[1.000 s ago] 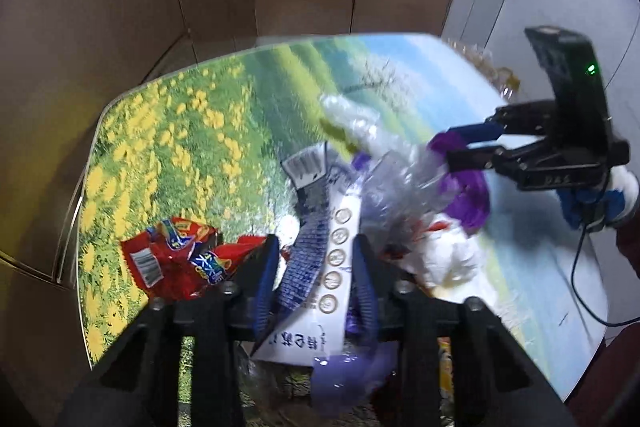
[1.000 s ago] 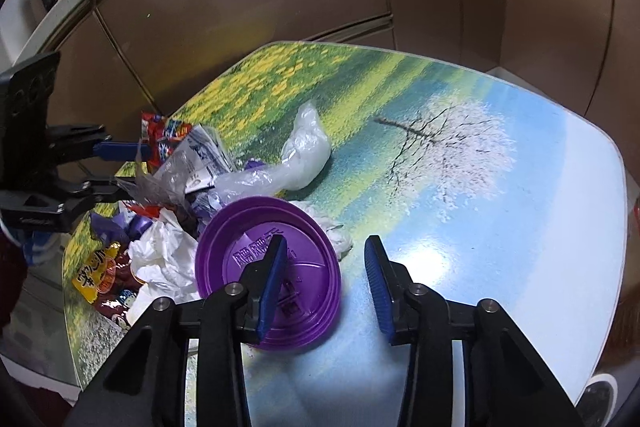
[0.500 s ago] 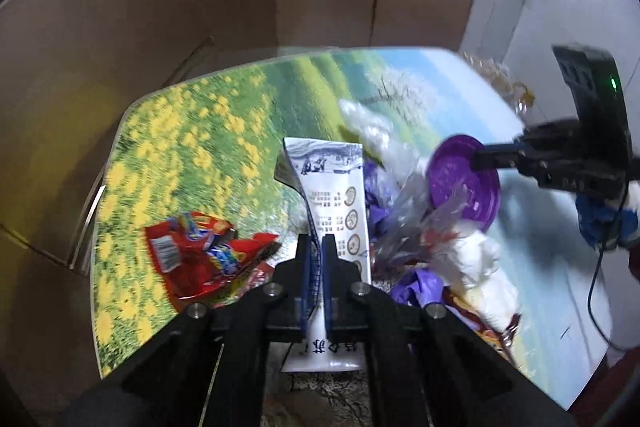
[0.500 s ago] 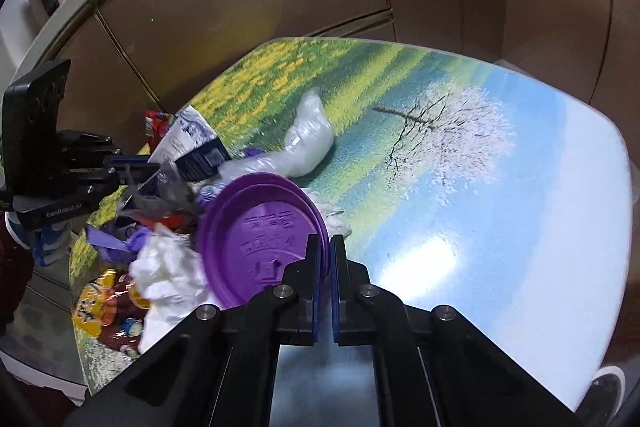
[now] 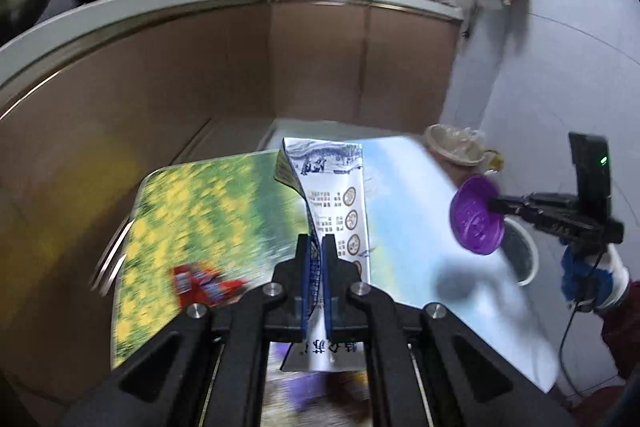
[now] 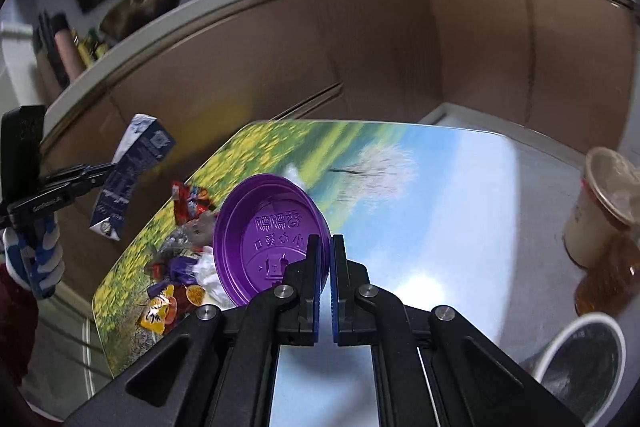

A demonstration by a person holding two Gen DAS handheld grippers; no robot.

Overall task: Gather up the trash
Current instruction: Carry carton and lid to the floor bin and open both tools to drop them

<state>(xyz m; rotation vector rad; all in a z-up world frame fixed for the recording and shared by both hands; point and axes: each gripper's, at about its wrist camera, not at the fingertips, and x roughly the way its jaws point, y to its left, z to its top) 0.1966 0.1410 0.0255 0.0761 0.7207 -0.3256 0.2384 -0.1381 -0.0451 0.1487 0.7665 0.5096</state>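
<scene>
Left to right: my left gripper [image 5: 317, 259] is clamping a flattened blue-and-white paper carton [image 5: 334, 203] near its lower half, carrying it in the air above the landscape-printed glossy table [image 5: 192, 211]; it is light, creased and floppy, best pinched across the flat panel. My right gripper [image 6: 325, 267] is pinching the rim of a round purple plastic lid [image 6: 268, 235], embossed, stiff yet slippery, hanging above the remaining heap of wrappers [image 6: 184, 267].
</scene>
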